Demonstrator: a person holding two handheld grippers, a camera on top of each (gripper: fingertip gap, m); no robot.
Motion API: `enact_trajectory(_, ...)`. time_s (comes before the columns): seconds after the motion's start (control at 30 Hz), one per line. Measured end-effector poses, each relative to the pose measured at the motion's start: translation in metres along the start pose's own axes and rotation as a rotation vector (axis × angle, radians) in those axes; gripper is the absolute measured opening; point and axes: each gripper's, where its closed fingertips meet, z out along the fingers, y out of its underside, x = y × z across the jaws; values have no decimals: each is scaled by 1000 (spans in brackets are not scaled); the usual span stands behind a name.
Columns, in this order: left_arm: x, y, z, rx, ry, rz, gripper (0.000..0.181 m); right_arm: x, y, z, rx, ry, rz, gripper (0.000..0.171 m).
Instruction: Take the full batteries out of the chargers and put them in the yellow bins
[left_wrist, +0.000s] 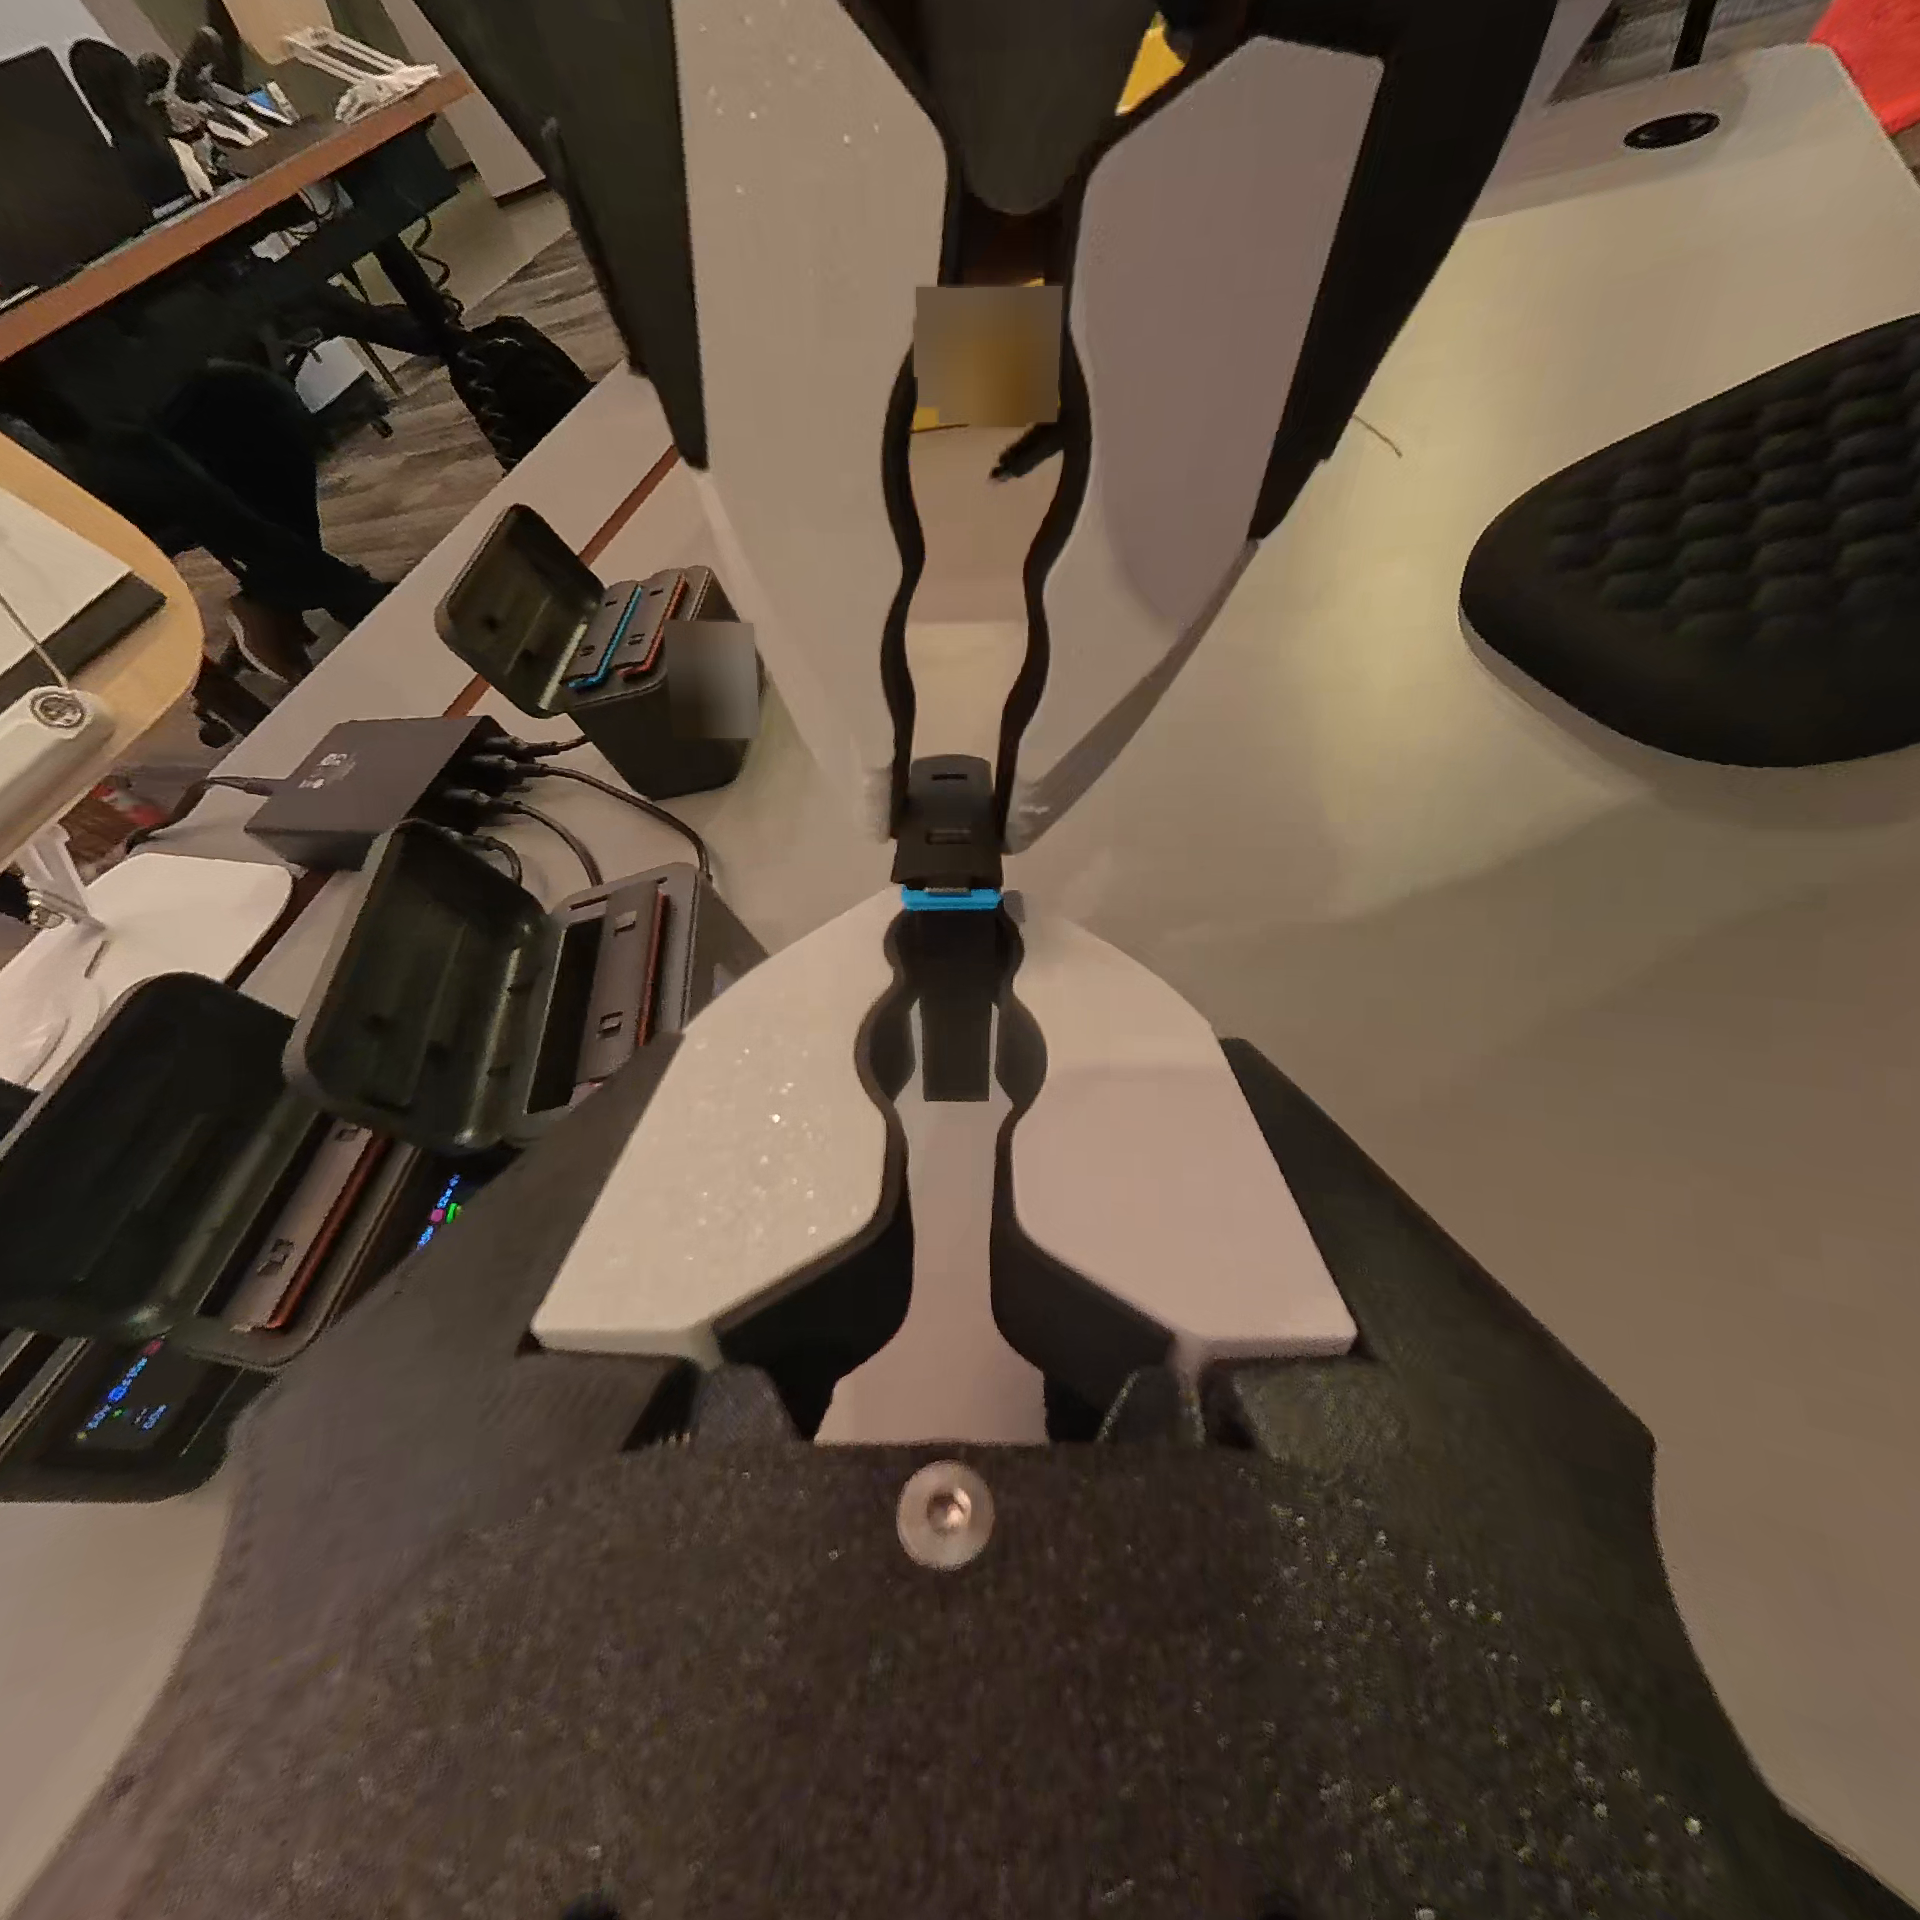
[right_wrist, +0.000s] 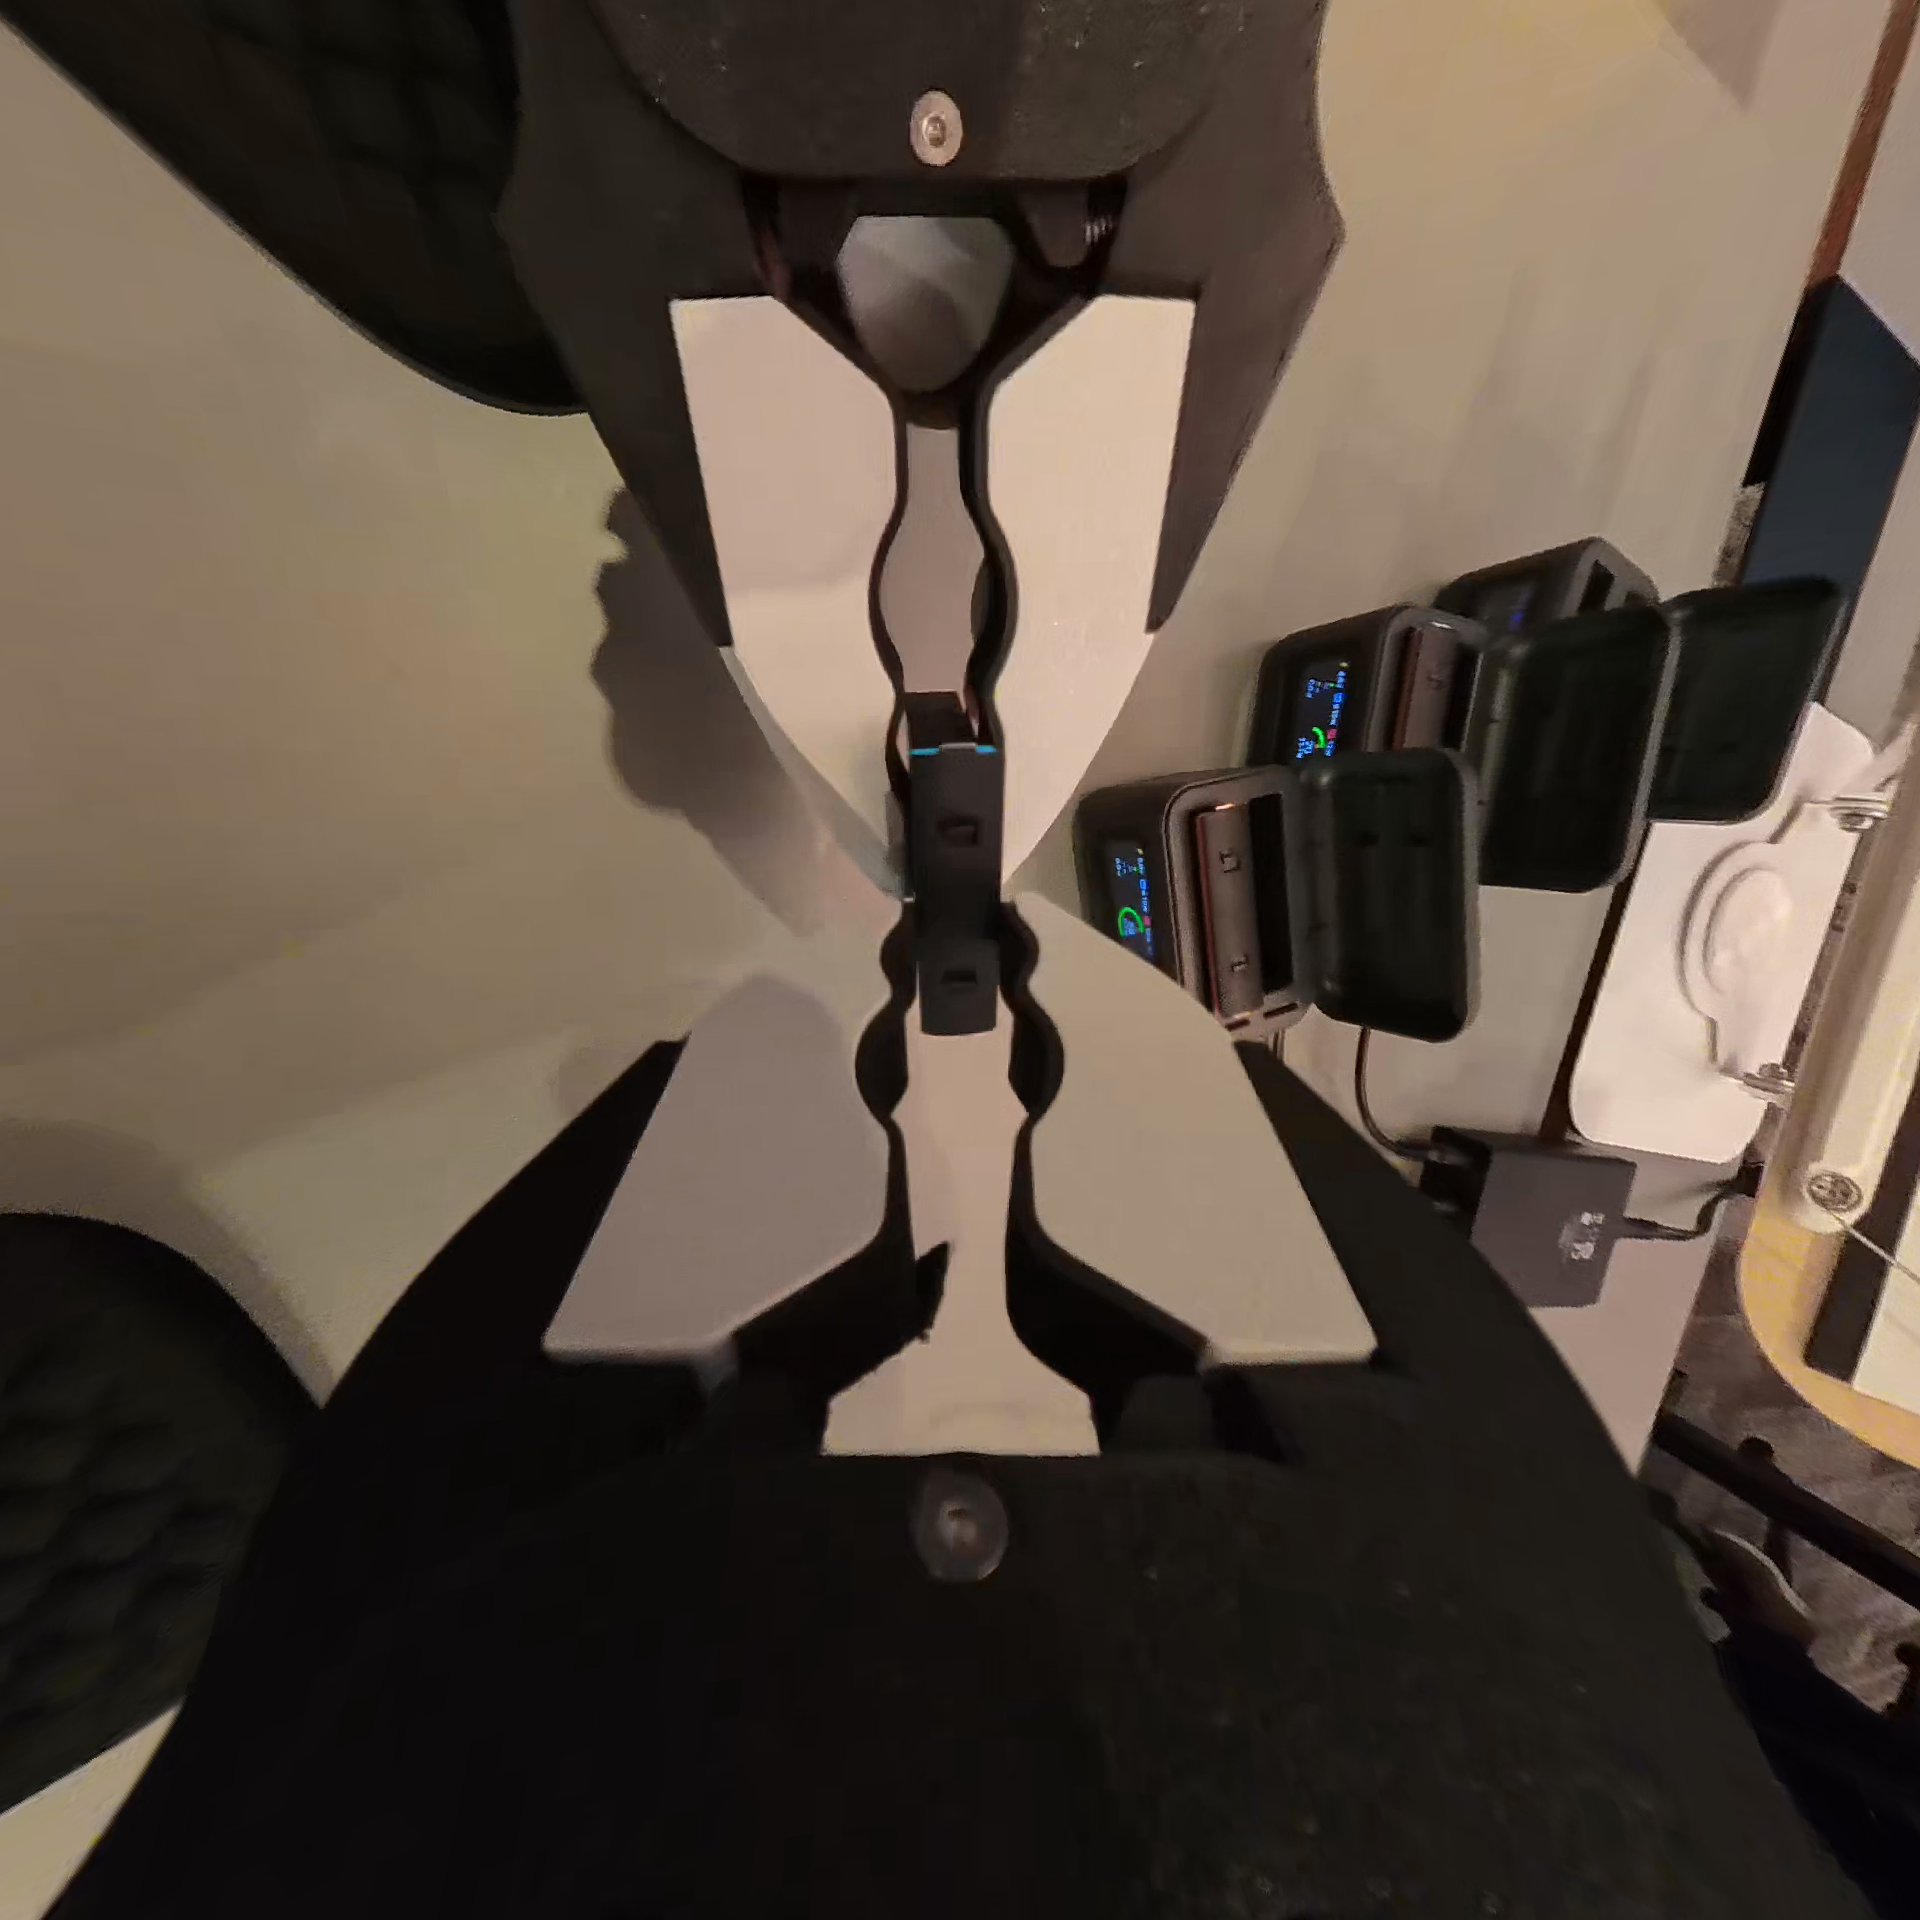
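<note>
Above the pale tabletop, both grippers meet tip to tip on one battery. We keep the left gripper and right gripper fingers closed on it, passing it steadily; chargers sit left.

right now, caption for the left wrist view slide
Both tools pinch one blue-tipped battery between them, beside open chargers.

Your white desk, beyond the job
At your far right lies a black mesh cushion; a black power hub with plugged cables sits left, wooden desks behind.
</note>
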Motion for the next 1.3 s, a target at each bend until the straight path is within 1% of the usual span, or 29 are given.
enact_trajectory(0.2, 2, -3, 0, 21, 11, -9, 12, 0, 0, -4, -11, -25, -6, 14)
enact_trajectory(0.23, 2, -2, 0, 21, 13, -12, 19, 1, 3, -6, -21, -18, -8, 14)
enact_trajectory(0.33, 0, -2, 1, 19, 13, -33, 27, 10, 12, -23, -39, 3, 0, 14)
enact_trajectory(0.43, -2, 1, 2, 6, 1, -38, 27, 25, 33, -52, -99, 48, 4, 14)
enact_trajectory(0.57, -5, 5, 3, -10, -10, -57, 27, 46, 81, -98, -212, 105, 65, 14)
enact_trajectory(0.7, -6, 9, 5, -23, -16, -67, 27, 61, 149, -145, -362, 162, 164, 14)
enact_trajectory(0.8, -6, 11, 7, -30, -16, -71, 27, 63, 200, -175, -448, 178, 244, 14)
enact_trajectory(0.9, -8, 14, 8, -39, -25, -76, 26, 57, 246, -196, -526, 166, 315, 14)
enact_trajectory(1.0, -13, 17, 9, -45, -49, -78, 26, 40, 287, -205, -591, 117, 382, 14)
enact_trajectory(1.1, -20, 22, 8, -55, -78, -95, 26, 15, 320, -207, -648, 42, 447, 14)
enact_trajectory(1.2, -26, 27, 8, -67, -90, -122, 26, -19, 349, -200, -710, -65, 511, 14)
enact_trajectory(1.3, -32, 31, 7, -74, -99, -144, 25, -47, 363, -183, -709, -150, 537, 14)
